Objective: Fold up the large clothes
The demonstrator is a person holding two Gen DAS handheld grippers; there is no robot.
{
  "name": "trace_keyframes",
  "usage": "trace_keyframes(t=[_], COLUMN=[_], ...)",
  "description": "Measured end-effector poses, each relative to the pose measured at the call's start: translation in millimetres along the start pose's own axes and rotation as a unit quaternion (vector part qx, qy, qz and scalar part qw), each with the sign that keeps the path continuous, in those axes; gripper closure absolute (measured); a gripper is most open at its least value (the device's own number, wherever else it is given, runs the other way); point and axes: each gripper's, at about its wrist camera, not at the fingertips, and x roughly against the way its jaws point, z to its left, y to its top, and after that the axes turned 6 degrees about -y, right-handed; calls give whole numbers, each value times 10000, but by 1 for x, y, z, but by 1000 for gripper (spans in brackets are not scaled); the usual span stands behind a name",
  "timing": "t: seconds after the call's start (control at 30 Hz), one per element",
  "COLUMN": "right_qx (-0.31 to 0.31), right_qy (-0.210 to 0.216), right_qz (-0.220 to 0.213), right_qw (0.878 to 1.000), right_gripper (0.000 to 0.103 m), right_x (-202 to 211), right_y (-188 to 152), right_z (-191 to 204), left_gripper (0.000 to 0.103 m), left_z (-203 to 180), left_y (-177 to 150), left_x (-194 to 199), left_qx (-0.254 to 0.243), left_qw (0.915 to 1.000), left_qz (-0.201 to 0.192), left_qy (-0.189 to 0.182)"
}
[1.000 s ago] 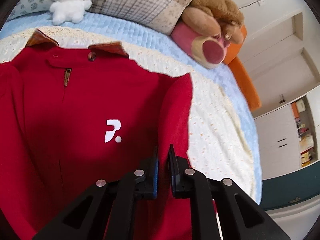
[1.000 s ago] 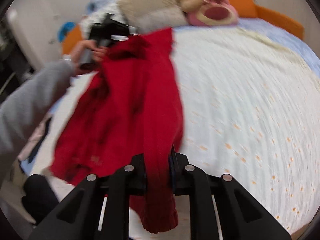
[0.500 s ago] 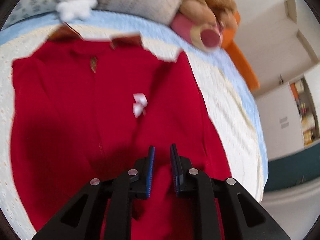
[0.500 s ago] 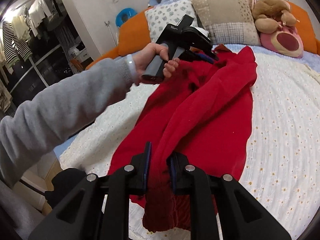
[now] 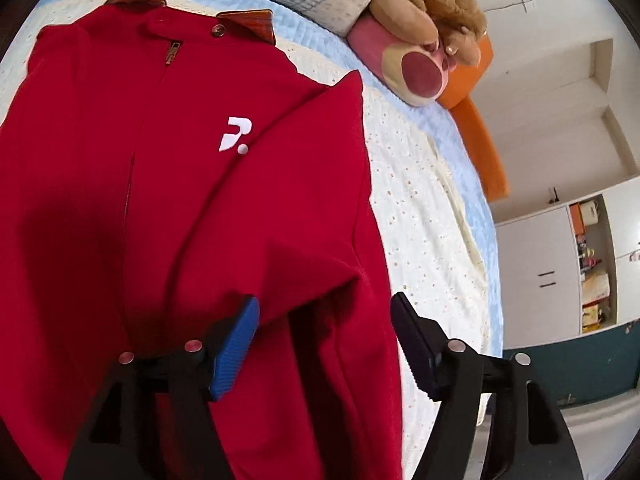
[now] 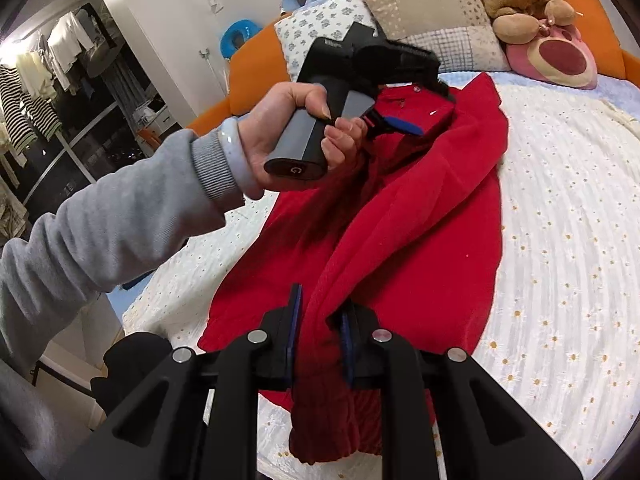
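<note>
A large red jacket (image 5: 168, 208) with a brown collar, a zip and a white logo lies front-up on the bed; it also shows in the right wrist view (image 6: 420, 224). Its right sleeve is folded in over the body. My left gripper (image 5: 324, 320) is open, its jaws wide apart over the folded sleeve, and holds nothing. It shows in the right wrist view (image 6: 416, 120) held in a hand over the jacket's upper part. My right gripper (image 6: 319, 320) is shut on the red sleeve near its ribbed cuff (image 6: 332, 428), at the jacket's lower end.
The bed has a white eyelet cover (image 6: 560, 240) over a light blue quilt (image 5: 472, 184). Pillows (image 6: 432, 16) and a pink and brown plush toy (image 6: 548, 48) lie at the head. An orange headboard (image 6: 256, 76) curves behind. Cupboards (image 5: 560, 264) stand beside the bed.
My left gripper has opened wide and let go of the jacket. My right gripper stays shut on the sleeve, which now lies folded over the jacket body.
</note>
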Motion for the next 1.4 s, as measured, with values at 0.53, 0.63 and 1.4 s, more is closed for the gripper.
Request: trace_keyframes(t=[0.53,0.63,1.4], right_qx=[-165,-226,1769], right_qy=[125,119,-1356], right_qz=[-61,-52,1108], right_qw=[9998,9997,9685], right_gripper=[84,84,76], right_x=[5,9,-94], right_y=[-12,-14,-42], right_z=[-16,-18,88], left_gripper=[92,92,92], left_z=[-25,-35,141], left_y=[32,39,18], left_x=[-58,-41,31], left_qx=[-155,-203,529], left_qw=[9987,9996,9934], left_qz=[-86,-168,-1015], left_qy=[469,113,-3])
